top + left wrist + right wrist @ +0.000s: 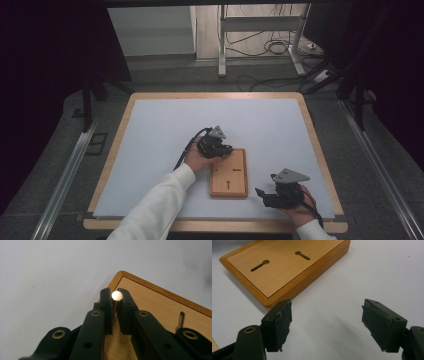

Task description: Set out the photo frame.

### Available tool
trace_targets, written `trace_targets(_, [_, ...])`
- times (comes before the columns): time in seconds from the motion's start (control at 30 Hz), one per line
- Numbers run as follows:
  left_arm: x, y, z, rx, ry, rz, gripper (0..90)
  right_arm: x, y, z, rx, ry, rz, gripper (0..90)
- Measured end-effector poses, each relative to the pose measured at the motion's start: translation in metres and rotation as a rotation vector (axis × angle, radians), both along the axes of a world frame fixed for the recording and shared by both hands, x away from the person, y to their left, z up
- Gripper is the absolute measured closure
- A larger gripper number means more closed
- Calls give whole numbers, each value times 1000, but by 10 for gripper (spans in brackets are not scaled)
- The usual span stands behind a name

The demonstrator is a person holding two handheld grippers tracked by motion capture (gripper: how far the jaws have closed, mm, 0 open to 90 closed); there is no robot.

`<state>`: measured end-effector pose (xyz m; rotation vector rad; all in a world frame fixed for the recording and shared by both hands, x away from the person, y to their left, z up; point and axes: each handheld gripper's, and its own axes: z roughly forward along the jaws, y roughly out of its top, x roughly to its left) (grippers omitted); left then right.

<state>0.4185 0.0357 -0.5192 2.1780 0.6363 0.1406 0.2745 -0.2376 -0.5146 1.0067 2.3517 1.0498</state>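
Pale grey-white mat covers the wooden-rimmed table, light wood border showing on all sides. Grey carpeted floor around it. Silver metal rails run along both flanks. Beyond the far edge: white metal frame legs and loose black cables (tangled on the floor).

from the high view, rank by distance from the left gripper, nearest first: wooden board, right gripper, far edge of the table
1. wooden board: under the left gripper, near side.
2. right gripper: near right, off the board.
3. far edge of the table: top.
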Motion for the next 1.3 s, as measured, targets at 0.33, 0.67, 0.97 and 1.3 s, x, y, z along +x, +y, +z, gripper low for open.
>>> trace_targets(0.33, [9, 5, 0, -39, 86, -28, 826, -9, 11, 9, -36, -80, 72, 212])
trace_targets(0.67, [17, 6, 2, -42, 146, -41, 822, -21, 37, 12, -129, -126, 166, 153])
trace_targets(0.97, [24, 9, 1, -73, 207, -39, 823, -22, 54, 6, -185, -160, 179, 111])
trace_targets(1.3, [29, 10, 1, -81, 238, -38, 823, -14, 86, -7, -332, -266, 167, 113])
